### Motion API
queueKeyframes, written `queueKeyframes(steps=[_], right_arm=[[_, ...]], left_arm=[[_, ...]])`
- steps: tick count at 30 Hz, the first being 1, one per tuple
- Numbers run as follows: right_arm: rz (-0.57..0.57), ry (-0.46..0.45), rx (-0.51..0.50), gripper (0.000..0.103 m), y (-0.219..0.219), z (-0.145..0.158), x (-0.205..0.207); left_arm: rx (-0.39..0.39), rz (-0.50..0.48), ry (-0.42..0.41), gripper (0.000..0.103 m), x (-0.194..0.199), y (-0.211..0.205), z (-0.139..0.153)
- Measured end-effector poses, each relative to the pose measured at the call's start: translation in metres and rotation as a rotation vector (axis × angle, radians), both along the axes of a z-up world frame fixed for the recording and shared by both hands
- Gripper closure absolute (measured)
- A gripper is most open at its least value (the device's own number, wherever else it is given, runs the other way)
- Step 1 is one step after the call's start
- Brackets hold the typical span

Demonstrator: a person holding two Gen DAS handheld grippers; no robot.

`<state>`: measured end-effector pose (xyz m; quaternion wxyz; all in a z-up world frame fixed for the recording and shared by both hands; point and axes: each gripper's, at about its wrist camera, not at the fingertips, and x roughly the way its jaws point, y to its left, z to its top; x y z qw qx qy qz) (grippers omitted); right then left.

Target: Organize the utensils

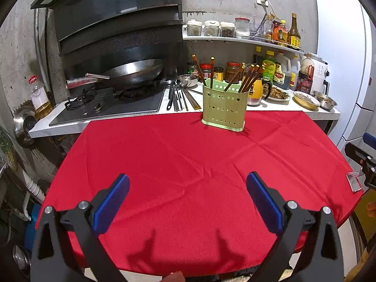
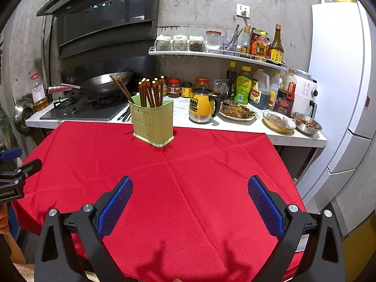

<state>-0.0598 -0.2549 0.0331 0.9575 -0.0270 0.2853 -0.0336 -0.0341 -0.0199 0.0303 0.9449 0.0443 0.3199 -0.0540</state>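
Here, nearest the cameras, both tools are hovering over the red cloth (image 1: pixel 188 164) on the tabletop, the left tool (image 1: pixel 188 183) and the right tool (image 2: pixel 190 185) each with its blue pads spread wide and nothing between them. Farther out, the green holder (image 1: pixel 224 108) is standing upright at the cloth's far edge, brown chopsticks (image 2: pixel 150 92) leaning inside it. Beyond that, loose utensils (image 1: pixel 179 98) are lying flat on the white tabletop beside the stove (image 1: pixel 112 105), seemingly the things left to gather. Doing this well probably means reaching past the holder without knocking it, closing on one thin handle near its middle, and lifting it clear before tipping it upright.
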Motion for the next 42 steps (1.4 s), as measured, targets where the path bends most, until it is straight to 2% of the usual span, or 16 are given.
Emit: queueKeyframes(steps=[42], right_arm=[[0.000, 0.002, 0.003, 0.006, -0.0052, -0.0023, 0.0009]], left_arm=[[0.002, -0.005, 0.007, 0.006, 0.0011, 0.0034, -0.0022]])
